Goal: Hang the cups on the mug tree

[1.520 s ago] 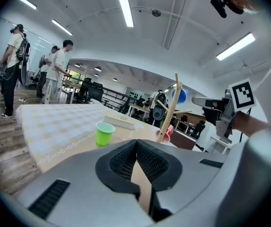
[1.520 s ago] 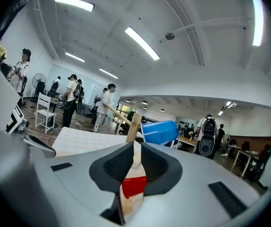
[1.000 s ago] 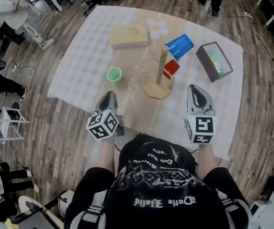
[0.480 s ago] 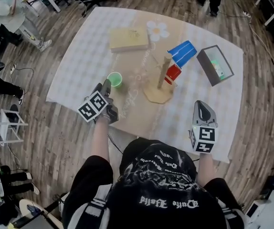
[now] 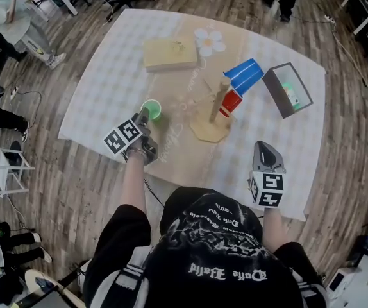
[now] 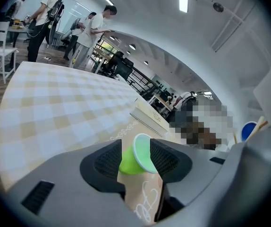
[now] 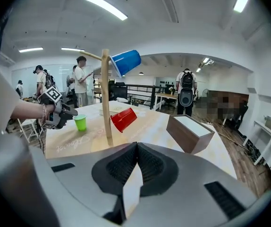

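L jaws: my left gripper (image 6: 136, 158) is spread wide, just been opening; green cup (image 6: 129, 163) in the gap.
R jaws: my right gripper (image 7: 136, 167) is pressed together, empty.
R view only: mug tree (image 7: 106, 98) ahead, w/ blue cup (image 7: 126, 61) high, red cup (image 7: 124, 118) low.

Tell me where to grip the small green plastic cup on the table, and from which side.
Probably across its side wall just below the rim, from the person's side: the green plastic cup stands upright, mouth up, narrowing downward. The left gripper, jaws just opened, has the cup between them, not yet pressed.
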### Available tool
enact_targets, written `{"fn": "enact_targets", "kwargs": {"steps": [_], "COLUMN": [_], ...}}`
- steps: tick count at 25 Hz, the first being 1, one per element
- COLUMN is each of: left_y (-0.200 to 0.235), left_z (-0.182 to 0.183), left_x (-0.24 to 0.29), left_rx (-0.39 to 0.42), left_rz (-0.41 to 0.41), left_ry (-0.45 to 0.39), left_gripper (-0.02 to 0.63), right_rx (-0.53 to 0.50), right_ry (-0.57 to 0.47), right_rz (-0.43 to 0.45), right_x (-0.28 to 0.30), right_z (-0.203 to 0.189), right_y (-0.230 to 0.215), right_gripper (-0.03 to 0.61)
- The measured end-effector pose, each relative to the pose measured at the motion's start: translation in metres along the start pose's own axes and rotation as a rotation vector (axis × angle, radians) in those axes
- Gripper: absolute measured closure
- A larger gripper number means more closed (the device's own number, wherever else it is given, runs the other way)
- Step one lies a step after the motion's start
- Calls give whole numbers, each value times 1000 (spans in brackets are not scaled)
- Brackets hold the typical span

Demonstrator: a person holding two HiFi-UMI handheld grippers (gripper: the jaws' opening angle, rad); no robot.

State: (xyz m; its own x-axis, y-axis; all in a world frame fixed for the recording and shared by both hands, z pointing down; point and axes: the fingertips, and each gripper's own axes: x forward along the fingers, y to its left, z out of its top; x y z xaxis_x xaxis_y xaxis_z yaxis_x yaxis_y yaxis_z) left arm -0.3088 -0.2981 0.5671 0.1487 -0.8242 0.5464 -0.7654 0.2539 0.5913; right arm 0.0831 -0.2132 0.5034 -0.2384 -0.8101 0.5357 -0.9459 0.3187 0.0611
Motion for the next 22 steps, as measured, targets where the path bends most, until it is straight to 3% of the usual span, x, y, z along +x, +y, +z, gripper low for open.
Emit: {"fn": "enact_targets", "kwargs": {"steps": [2, 9, 13, 19, 22], "left_y": [1, -4, -12, -32, -54], "left_z": [-3, 0, 0, 3, 10], "left_x": [2, 5, 8, 2, 0], "left_rx": [4, 41, 93, 74, 144], "left_rz": [13, 43, 44, -21, -38], "left_ry": [23, 16, 28, -7, -36], "left_gripper": [424, 561, 570, 572, 572], "right_rx": [10, 36, 42, 49, 97], "right_ry": [4, 10, 17, 27, 22], "right_rz": [-6, -34, -34, -29, -12], "right_x": [0, 0, 0, -4, -4], "right_z": [-1, -3, -8, -17, -19], "right_y": [-3, -15, -18, -17, -16], "right_gripper": [569, 569, 569, 569, 569]}}
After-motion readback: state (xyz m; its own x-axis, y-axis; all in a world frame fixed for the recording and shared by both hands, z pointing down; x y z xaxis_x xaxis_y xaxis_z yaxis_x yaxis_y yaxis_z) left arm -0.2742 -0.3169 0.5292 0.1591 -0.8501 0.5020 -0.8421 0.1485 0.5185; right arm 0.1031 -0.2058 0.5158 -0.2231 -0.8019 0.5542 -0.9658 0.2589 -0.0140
